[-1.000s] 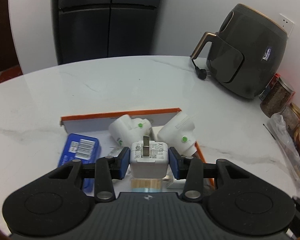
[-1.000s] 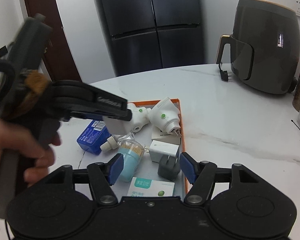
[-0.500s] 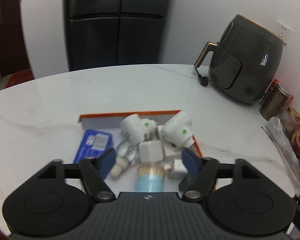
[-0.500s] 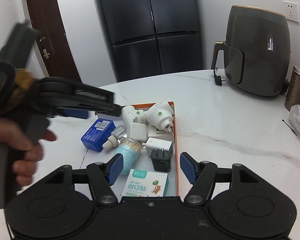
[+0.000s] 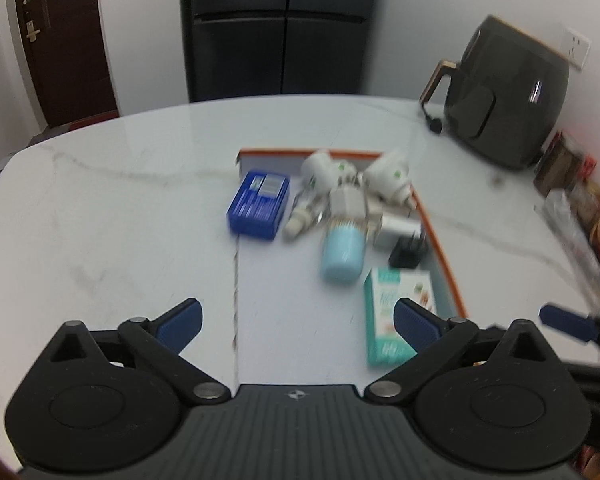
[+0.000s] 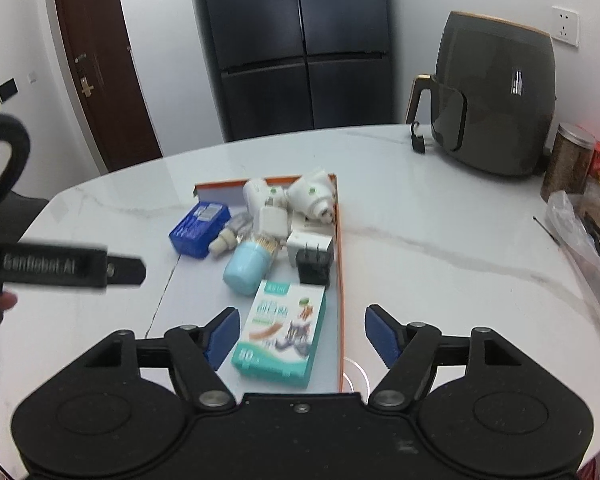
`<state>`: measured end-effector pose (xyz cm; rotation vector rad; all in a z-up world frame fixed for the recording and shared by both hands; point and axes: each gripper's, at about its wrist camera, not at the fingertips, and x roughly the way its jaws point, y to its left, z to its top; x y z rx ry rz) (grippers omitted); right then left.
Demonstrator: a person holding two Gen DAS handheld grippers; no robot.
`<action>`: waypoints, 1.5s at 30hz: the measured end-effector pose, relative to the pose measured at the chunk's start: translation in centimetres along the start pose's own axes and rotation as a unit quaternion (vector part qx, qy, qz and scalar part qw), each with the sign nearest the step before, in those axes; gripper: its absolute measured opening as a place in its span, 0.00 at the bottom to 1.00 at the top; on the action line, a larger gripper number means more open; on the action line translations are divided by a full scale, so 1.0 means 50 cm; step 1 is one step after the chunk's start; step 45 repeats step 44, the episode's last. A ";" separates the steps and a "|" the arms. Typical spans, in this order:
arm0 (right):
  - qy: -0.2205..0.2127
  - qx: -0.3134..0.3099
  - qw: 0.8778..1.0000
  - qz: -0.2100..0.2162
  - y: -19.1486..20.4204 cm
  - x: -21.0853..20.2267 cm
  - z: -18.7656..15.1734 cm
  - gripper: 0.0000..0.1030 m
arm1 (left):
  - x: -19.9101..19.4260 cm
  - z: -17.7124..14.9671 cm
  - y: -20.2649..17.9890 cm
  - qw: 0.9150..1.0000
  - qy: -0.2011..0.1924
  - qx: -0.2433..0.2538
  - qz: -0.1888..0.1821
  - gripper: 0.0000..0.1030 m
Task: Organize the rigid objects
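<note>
A white marble table (image 6: 420,216) is carrying an orange-edged tray (image 6: 339,248), and every place here is given relative to this tray. A dark air fryer (image 6: 496,104) is standing well apart from it, at the far right of the table. Inside the tray, a teal box (image 6: 280,332) is lying at the near end, a light blue container (image 6: 246,266) is lying on its side near the middle, and a blue box (image 6: 199,229) is sitting at the far left edge. A black plug (image 6: 314,266) is resting against the right wall, and white adapters (image 6: 288,196) are crowding the far right corner. The left gripper (image 5: 296,322) is hovering above the near end, wide open and holding nothing. The right gripper (image 6: 300,336) is also hanging above the near end, jaws spread, empty.
</note>
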<state>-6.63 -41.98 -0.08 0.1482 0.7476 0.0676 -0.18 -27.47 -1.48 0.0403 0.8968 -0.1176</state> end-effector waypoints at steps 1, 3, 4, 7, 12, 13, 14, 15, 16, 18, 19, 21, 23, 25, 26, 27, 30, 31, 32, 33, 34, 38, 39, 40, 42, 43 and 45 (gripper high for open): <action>0.006 -0.006 1.000 -0.001 0.006 -0.001 -0.004 0.81 | -0.002 -0.009 0.002 1.000 0.005 -0.002 0.004 1.00; 0.016 -0.015 1.000 -0.006 0.020 -0.003 -0.011 0.81 | -0.006 -0.023 0.009 1.000 0.015 -0.010 0.005 1.00; 0.022 -0.015 1.000 -0.004 0.026 -0.004 -0.013 0.81 | -0.009 -0.028 0.013 1.000 0.018 -0.014 0.004 1.00; 0.031 -0.019 0.999 0.000 0.041 -0.012 -0.021 0.82 | -0.019 -0.043 0.017 1.000 0.018 -0.019 0.009 1.00; 0.035 -0.026 0.999 -0.001 0.055 -0.024 -0.028 0.83 | -0.032 -0.054 0.012 1.000 0.016 -0.015 0.015 1.00; 0.035 -0.026 0.999 -0.002 0.055 -0.025 -0.028 0.83 | -0.034 -0.056 0.011 1.000 0.014 -0.016 0.016 1.00; 0.035 -0.025 0.999 -0.003 0.055 -0.026 -0.028 0.83 | -0.036 -0.057 0.010 1.000 0.012 -0.016 0.018 1.00; 0.034 -0.024 0.999 -0.004 0.055 -0.029 -0.028 0.83 | -0.037 -0.058 0.008 1.000 0.012 -0.015 0.019 1.00; 0.033 -0.021 0.999 -0.004 0.055 -0.030 -0.028 0.83 | -0.037 -0.060 0.008 1.000 0.012 -0.015 0.020 1.00; 0.034 -0.021 0.999 -0.003 0.053 -0.031 -0.028 0.83 | -0.036 -0.061 0.007 1.000 0.012 -0.016 0.020 1.00; 0.034 -0.022 0.999 -0.003 0.054 -0.031 -0.028 0.83 | -0.036 -0.062 0.007 1.000 0.014 -0.018 0.020 1.00; 0.037 -0.023 0.999 -0.003 0.055 -0.028 -0.029 0.83 | -0.035 -0.064 0.008 0.999 0.016 -0.021 0.022 1.00; 0.038 -0.025 0.999 -0.002 0.056 -0.027 -0.030 0.84 | -0.035 -0.065 0.009 0.999 0.016 -0.021 0.023 1.00; 0.038 -0.026 0.999 -0.002 0.057 -0.025 -0.030 0.84 | -0.035 -0.064 0.011 0.999 0.016 -0.021 0.024 1.00; 0.038 -0.026 0.999 -0.002 0.058 -0.023 -0.029 0.84 | -0.034 -0.064 0.012 0.999 0.015 -0.022 0.023 1.00; 0.038 -0.026 0.999 -0.002 0.058 -0.023 -0.029 0.84 | -0.033 -0.063 0.012 0.999 0.016 -0.022 0.022 1.00; 0.039 -0.025 0.999 -0.002 0.058 -0.022 -0.030 0.84 | -0.032 -0.063 0.011 0.999 0.016 -0.020 0.021 1.00; 0.040 -0.025 0.999 -0.003 0.057 -0.022 -0.030 0.84 | -0.030 -0.063 0.009 0.999 0.016 -0.019 0.020 1.00; 0.040 -0.024 0.999 -0.004 0.056 -0.020 -0.029 0.84 | -0.029 -0.063 0.008 1.000 0.015 -0.018 0.021 1.00; 0.041 -0.024 0.999 -0.005 0.055 -0.019 -0.029 0.84 | -0.028 -0.062 0.007 1.000 0.015 -0.017 0.021 1.00; 0.041 -0.024 0.999 -0.006 0.054 -0.018 -0.028 0.84 | -0.028 -0.062 0.006 1.000 0.014 -0.017 0.020 1.00; 0.042 -0.020 0.999 -0.007 0.049 -0.015 -0.029 0.84 | -0.025 -0.061 0.002 1.000 0.010 -0.018 0.020 1.00; 0.042 -0.021 0.999 -0.007 0.048 -0.014 -0.029 0.84 | -0.026 -0.061 0.002 1.000 0.008 -0.019 0.019 1.00; 0.043 -0.021 0.999 -0.008 0.047 -0.014 -0.030 0.84 | -0.026 -0.060 0.000 1.000 0.007 -0.019 0.018 1.00; 0.044 -0.019 0.999 -0.008 0.045 -0.012 -0.032 0.85 | -0.026 -0.061 -0.003 1.000 0.004 -0.016 0.016 1.00; 0.044 -0.019 0.999 -0.009 0.043 -0.012 -0.033 0.84 | -0.026 -0.062 -0.006 1.000 0.003 -0.013 0.018 1.00; 0.044 -0.019 0.999 -0.010 0.042 -0.012 -0.033 0.85 | -0.025 -0.062 -0.008 1.000 0.005 -0.010 0.018 1.00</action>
